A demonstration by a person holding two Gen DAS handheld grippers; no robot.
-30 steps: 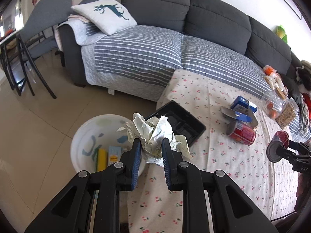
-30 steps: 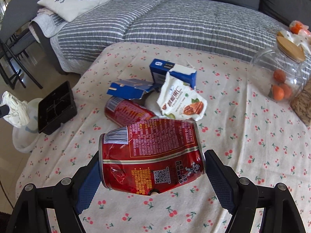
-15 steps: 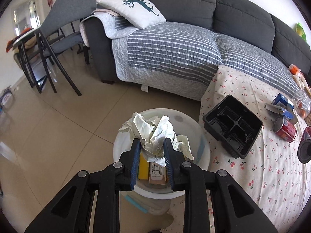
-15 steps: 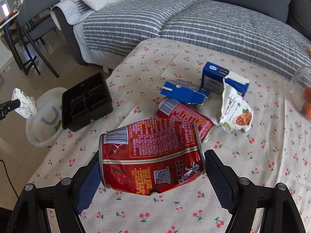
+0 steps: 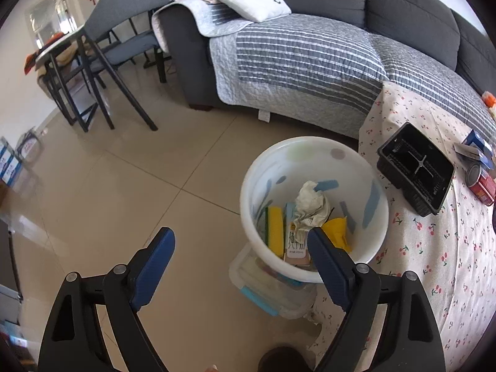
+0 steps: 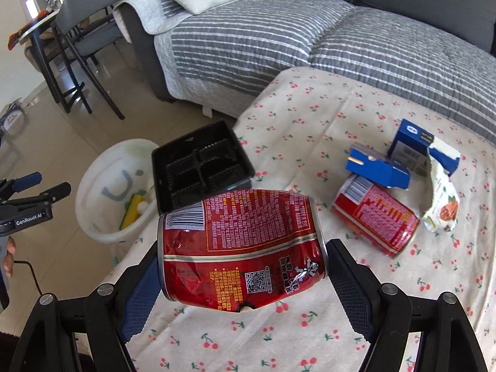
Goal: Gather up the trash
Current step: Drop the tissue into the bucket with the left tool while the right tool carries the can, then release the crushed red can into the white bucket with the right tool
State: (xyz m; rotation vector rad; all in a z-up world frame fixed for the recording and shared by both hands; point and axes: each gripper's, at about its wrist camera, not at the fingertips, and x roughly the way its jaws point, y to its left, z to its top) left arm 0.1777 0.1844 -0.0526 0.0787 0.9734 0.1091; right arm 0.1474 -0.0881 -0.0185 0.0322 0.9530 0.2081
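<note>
Carrying a crushed can [image 6: 240, 249] toward the bin [image 5: 313, 207]

Right tool [image 6: 245, 282] clamped the can endwise, bin lying leftward; left tool [image 5: 238, 257] had just opened, empty.

Bin [image 5: 313, 207] mouth open; tray [image 5: 415, 169] beside.

Crumpled paper wad [image 5: 311, 206] lying inside white bin [image 5: 310, 147] on floor beside table edge, atop yellow sponge [image 5: 276, 229] and small carton [image 5: 296, 243]. Dented red can [image 6: 240, 249] held sideways above cloth. Second red can [image 6: 376, 214], blue boxes [image 6: 378, 169], snack wrapper [image 6: 441, 200], black tray [image 6: 201, 167] lying on table
</note>
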